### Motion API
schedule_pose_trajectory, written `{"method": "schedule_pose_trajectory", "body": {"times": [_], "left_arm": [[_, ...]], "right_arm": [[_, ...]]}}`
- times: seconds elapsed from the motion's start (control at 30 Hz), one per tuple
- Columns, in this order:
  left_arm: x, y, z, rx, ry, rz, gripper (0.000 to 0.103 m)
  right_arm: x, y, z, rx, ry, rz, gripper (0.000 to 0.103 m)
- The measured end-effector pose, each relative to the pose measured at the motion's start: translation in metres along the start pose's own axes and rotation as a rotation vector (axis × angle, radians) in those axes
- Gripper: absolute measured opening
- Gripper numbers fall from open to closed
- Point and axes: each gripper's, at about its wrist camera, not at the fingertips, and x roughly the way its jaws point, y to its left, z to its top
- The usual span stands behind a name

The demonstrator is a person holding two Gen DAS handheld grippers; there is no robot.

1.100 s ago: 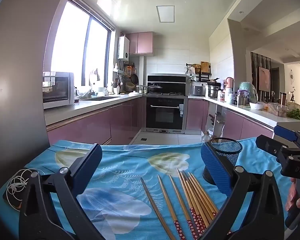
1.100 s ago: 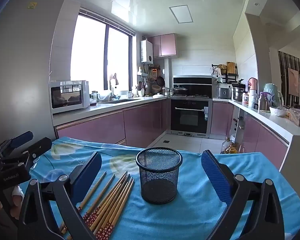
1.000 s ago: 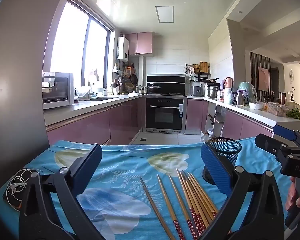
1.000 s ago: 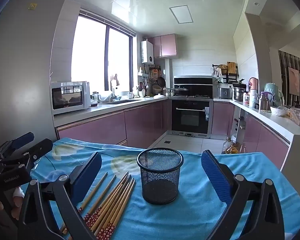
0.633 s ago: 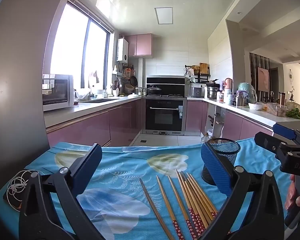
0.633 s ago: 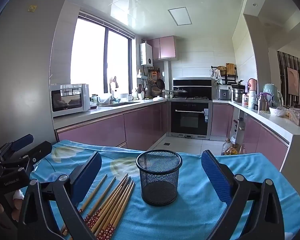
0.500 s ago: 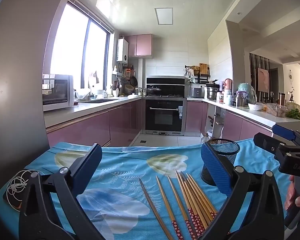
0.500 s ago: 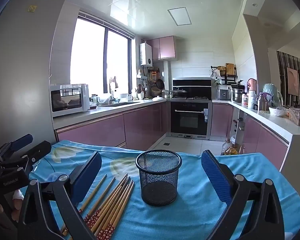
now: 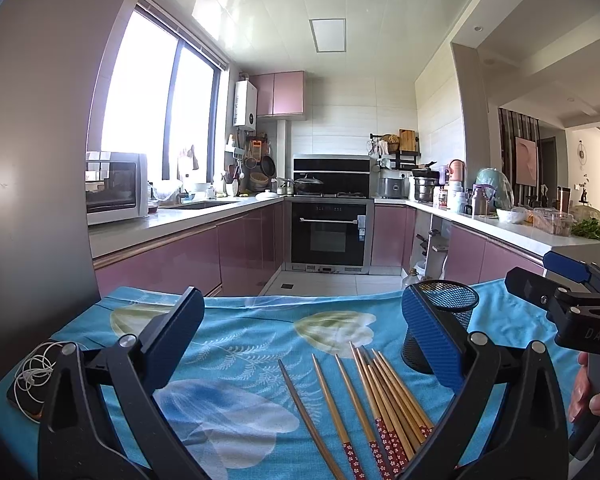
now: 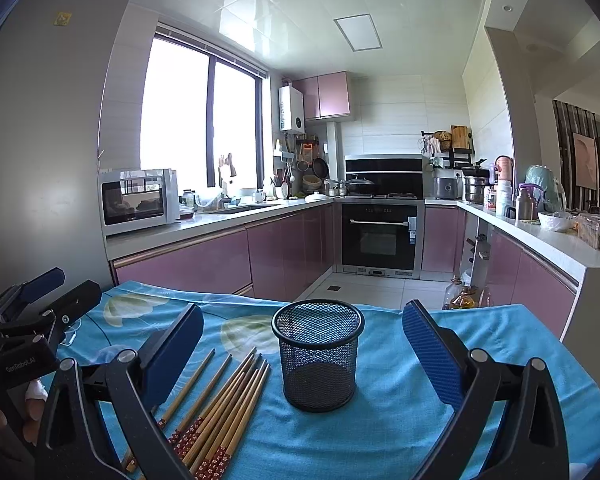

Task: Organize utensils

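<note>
Several wooden chopsticks (image 9: 376, 400) with red patterned ends lie side by side on the blue floral tablecloth (image 9: 236, 340). They also show in the right wrist view (image 10: 224, 404). A black mesh cup (image 10: 318, 354) stands upright and empty just right of them, partly hidden behind the right finger in the left wrist view (image 9: 448, 320). My left gripper (image 9: 300, 336) is open and empty, above the cloth left of the chopsticks. My right gripper (image 10: 300, 344) is open and empty, with the cup between its fingers' lines but farther off.
A phone with a coiled white cable (image 9: 32, 368) lies at the cloth's left edge. The far table edge drops to the kitchen floor. Pink cabinets (image 10: 204, 264), an oven (image 10: 380, 236) and counters lie beyond. A grey fridge wall (image 10: 40, 140) stands at left.
Both views have drifted very slightly; the chopsticks and cup have not moved on the cloth. Both grippers stay open and empty.
</note>
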Motion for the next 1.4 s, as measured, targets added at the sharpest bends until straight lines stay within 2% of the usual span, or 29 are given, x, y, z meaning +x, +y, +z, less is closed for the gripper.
{"method": "schedule_pose_trajectory", "body": {"times": [1.4], "left_arm": [[-0.0029, -0.0015, 0.0002, 0.000, -0.006, 0.001, 0.097]], "right_arm": [[0.0027, -0.0012, -0.0007, 0.005, 0.010, -0.001, 0.096]]}}
